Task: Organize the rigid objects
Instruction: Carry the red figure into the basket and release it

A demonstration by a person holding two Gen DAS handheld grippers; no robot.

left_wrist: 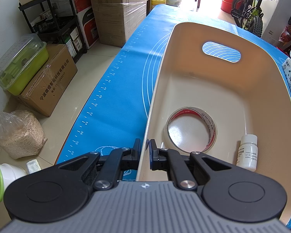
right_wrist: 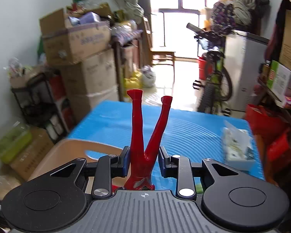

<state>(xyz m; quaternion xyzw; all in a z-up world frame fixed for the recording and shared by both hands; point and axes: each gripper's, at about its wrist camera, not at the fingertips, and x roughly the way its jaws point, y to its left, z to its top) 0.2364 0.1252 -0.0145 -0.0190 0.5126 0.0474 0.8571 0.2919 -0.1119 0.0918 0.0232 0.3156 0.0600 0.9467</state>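
Red glossy plastic figurine (right_wrist: 145,136), legs at twelve o'clock, is clamped in the right tongs (right_wrist: 144,162) above the blue counter (right_wrist: 194,132). Left tongs (left_wrist: 145,151) pinch the beige plastic bin's (left_wrist: 232,89) rim. Next: lower the figurine inside, beside the tape roll (left_wrist: 191,130) and white bottle (left_wrist: 247,152).

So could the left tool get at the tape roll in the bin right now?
Probably not as things stand. The left tool is shut on the bin wall, so it would have to let go first. The tape roll itself lies uncovered just inside, beside the white bottle.
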